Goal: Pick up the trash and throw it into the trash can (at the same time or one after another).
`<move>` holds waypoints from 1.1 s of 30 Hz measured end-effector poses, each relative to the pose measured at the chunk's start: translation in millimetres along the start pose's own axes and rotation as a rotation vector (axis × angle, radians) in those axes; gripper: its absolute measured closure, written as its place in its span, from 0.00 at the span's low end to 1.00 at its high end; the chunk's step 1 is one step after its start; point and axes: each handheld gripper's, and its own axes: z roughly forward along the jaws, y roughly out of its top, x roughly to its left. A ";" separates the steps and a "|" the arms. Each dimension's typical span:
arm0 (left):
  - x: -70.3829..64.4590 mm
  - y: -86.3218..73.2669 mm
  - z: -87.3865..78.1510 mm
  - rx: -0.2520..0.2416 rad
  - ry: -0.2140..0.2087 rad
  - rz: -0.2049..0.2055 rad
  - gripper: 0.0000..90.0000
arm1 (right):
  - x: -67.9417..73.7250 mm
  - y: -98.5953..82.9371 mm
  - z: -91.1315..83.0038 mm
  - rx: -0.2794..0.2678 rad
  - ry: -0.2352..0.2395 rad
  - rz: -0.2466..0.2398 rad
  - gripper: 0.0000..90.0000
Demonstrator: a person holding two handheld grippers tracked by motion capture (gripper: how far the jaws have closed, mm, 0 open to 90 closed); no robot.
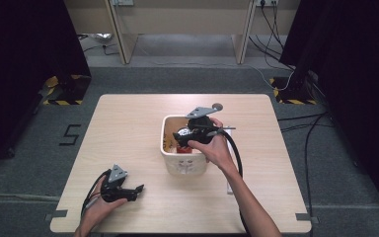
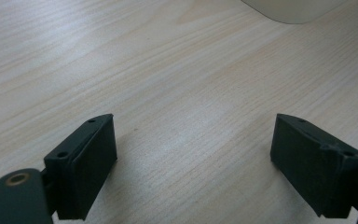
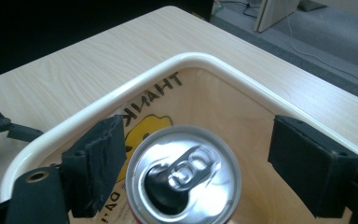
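Observation:
A white bin (image 1: 183, 164) with a rounded rim stands at the middle of the table. Inside it a drink can (image 3: 182, 175) stands upright, its silver top and pull tab facing up, with red at its side (image 1: 182, 148). My right gripper (image 1: 193, 136) hangs over the bin's mouth, held by a hand. Its jaws are spread wide on either side of the can top without touching it. My left gripper (image 1: 139, 190) rests low over the table's near left part, open, with bare wood (image 2: 191, 140) between its jaws.
The bin's inner wall (image 3: 205, 100) carries black lettering and a yellow figure. The bin's outer corner (image 2: 291, 9) lies just beyond the left gripper. Cables trail from both grippers towards the near table edge. Desk legs and black stands lie beyond the table.

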 end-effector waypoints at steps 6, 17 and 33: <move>-0.1 0.0 0.0 0.000 -0.001 -0.001 0.15 | -0.8 2.5 -16.4 -0.038 0.009 -0.012 0.18; -0.3 0.0 0.1 0.000 0.001 0.001 0.15 | -19.0 -7.7 -51.3 -0.058 -0.080 -0.002 0.18; -0.3 0.0 0.3 -0.003 0.002 0.000 0.15 | -45.6 -33.3 -83.6 -0.088 -0.161 0.048 0.23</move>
